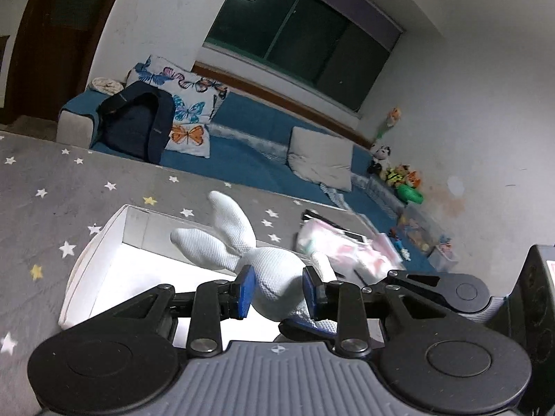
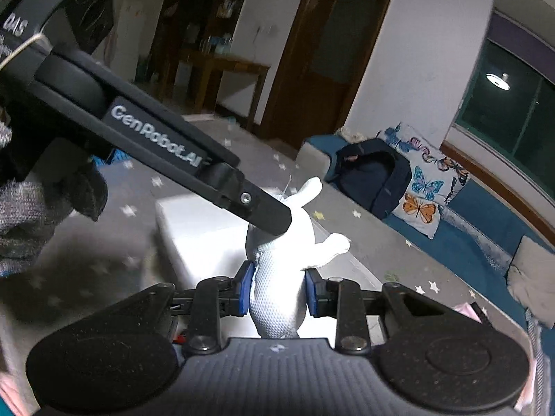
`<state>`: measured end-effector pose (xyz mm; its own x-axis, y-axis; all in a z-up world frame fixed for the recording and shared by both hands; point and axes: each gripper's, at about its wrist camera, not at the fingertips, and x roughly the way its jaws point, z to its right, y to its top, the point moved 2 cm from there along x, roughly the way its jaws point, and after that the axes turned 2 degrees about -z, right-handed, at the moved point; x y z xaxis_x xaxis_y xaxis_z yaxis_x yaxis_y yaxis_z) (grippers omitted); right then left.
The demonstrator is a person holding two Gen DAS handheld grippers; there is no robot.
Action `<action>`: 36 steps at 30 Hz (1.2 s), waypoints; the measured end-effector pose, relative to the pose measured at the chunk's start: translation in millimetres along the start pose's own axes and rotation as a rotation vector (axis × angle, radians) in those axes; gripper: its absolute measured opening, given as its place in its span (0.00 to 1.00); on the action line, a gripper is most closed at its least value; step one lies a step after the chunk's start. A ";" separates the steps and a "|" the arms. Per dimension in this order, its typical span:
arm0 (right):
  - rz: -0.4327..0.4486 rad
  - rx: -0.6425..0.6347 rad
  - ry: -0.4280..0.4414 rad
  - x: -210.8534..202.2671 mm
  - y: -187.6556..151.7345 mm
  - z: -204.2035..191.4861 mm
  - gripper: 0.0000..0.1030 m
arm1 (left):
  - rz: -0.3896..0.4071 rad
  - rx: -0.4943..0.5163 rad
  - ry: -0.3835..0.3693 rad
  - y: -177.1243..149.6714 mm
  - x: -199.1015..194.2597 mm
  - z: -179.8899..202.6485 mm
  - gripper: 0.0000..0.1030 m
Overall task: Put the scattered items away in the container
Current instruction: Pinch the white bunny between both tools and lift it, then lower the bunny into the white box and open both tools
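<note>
Right between the blue pads of the left gripper [image 1: 279, 291] sits a white knitted rabbit toy [image 1: 274, 274], pinched at its body, its two long ears pointing away over a white open box [image 1: 100, 242]. Likewise the right gripper [image 2: 277, 291] is clamped on the same rabbit toy [image 2: 277, 298], pads pressing its sides, with an arm of the toy sticking out to the right. In the right wrist view the left gripper's black finger [image 2: 270, 213] crosses in front of the toy's head. The box stands on a grey star-patterned carpet [image 1: 52, 180], directly beneath the toy. Farther off lie a pink-and-white bundle [image 1: 343, 248], a dark backpack [image 1: 138, 121] and a butterfly pillow [image 1: 189, 111] on a blue mat [image 1: 249, 159].
</note>
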<state>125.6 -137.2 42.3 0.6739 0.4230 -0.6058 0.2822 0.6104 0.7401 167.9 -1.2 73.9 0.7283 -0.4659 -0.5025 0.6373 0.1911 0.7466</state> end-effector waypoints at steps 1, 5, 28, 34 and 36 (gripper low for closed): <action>-0.016 -0.011 0.001 7.3 -0.2 4.8 0.28 | -0.015 -0.015 0.005 1.3 12.0 -5.4 0.31; -0.099 -0.033 0.027 48.0 -7.7 22.7 0.28 | -0.070 -0.064 0.034 -0.9 45.5 -23.5 0.31; -0.122 0.115 -0.073 48.6 -31.8 47.9 0.49 | -0.072 0.076 0.161 -28.5 38.9 -13.5 0.31; -0.067 0.197 -0.084 -0.4 -44.3 36.8 0.52 | -0.058 0.147 0.147 -49.7 11.1 9.9 0.32; -0.050 0.216 -0.086 -19.8 -54.5 28.2 0.52 | -0.058 0.159 0.132 -57.3 1.7 16.2 0.32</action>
<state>116.2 -197.8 22.2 0.7083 0.3315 -0.6233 0.4504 0.4676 0.7605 128.5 -26.9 37.4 0.7252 -0.3525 -0.5914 0.6386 0.0233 0.7692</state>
